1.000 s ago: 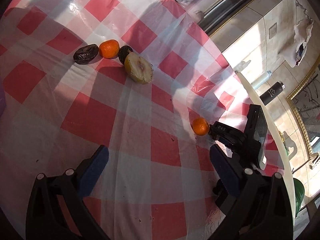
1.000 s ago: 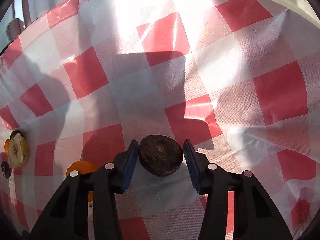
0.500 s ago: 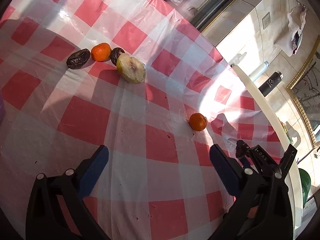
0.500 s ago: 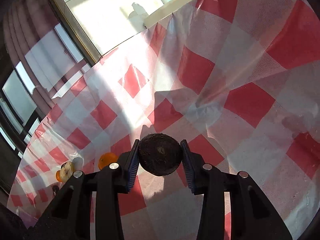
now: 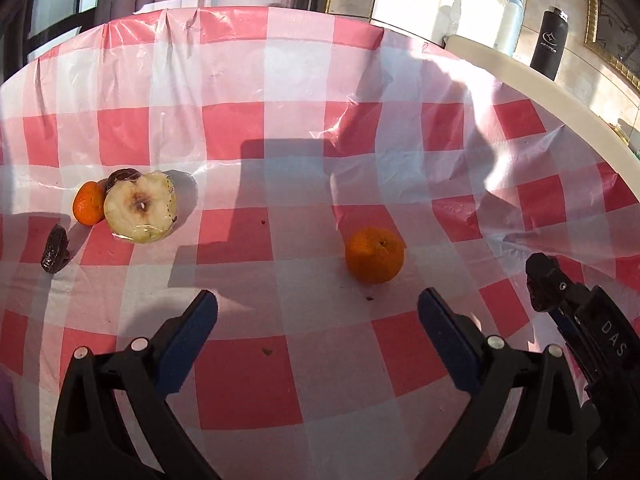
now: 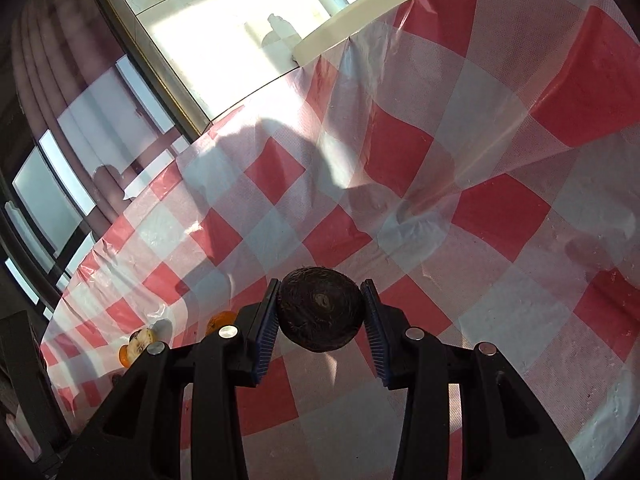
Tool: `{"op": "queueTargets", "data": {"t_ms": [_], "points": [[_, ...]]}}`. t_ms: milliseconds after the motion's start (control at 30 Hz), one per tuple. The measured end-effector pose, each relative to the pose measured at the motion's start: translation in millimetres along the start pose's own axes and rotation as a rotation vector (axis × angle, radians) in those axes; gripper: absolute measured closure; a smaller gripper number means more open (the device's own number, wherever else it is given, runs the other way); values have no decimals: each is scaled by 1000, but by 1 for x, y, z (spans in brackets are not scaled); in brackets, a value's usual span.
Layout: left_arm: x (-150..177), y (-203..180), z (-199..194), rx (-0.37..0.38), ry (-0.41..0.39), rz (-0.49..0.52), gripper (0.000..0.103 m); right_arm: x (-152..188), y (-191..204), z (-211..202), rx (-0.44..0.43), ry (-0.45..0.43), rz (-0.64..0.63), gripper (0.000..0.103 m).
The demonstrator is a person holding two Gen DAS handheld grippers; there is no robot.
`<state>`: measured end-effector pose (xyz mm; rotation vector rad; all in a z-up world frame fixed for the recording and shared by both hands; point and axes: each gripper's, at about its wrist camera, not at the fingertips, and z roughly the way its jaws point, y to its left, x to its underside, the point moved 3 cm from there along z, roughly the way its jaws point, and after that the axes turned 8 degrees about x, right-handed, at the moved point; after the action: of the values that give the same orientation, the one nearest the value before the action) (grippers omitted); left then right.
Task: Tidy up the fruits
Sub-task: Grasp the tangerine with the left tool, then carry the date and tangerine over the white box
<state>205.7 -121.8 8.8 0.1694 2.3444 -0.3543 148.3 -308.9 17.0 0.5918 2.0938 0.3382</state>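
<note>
Left wrist view: right tongs (image 5: 541, 285), marked "DAS", grip a dark round fruit (image 6: 321, 314); left tongs (image 5: 318, 312) gape wide, empty, near 1 orange (image 5: 375, 255).

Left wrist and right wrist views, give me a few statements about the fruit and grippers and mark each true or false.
1. The right gripper is clamped on a dark brown round fruit. True.
2. The left gripper holds the orange. False: its jaws stand open and empty, with the orange lying on the checked tablecloth beyond them.
3. The cut apple half touches a small tangerine. True.
4. The black bottle stands on the tablecloth. False: it stands beyond the table's edge, near a white bottle.
</note>
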Motion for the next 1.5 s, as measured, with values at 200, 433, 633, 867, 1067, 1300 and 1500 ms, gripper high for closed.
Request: {"op": "queueTargets", "data": {"t_ms": [200,433,633,867,1067,1300,1500], "points": [[-16,-26,51,-15,95,142,13,0,-1,1,0,2,2,63],[-11,-14,39,23,109,137,62,1,-2,1,-6,3,3,62],[50,34,-66,56,-65,15,62,1,0,2,-4,8,-1,63],[107,101,-137,75,-117,-170,62,1,1,2,-4,9,-11,62],[108,108,-130,129,-111,-243,62,1,2,1,-10,9,-18,62],[108,108,-125,150,-95,-244,62,1,2,3,-3,17,-28,62],[107,109,-124,150,-100,-257,62,1,3,4,16,25,-27,63]]}}
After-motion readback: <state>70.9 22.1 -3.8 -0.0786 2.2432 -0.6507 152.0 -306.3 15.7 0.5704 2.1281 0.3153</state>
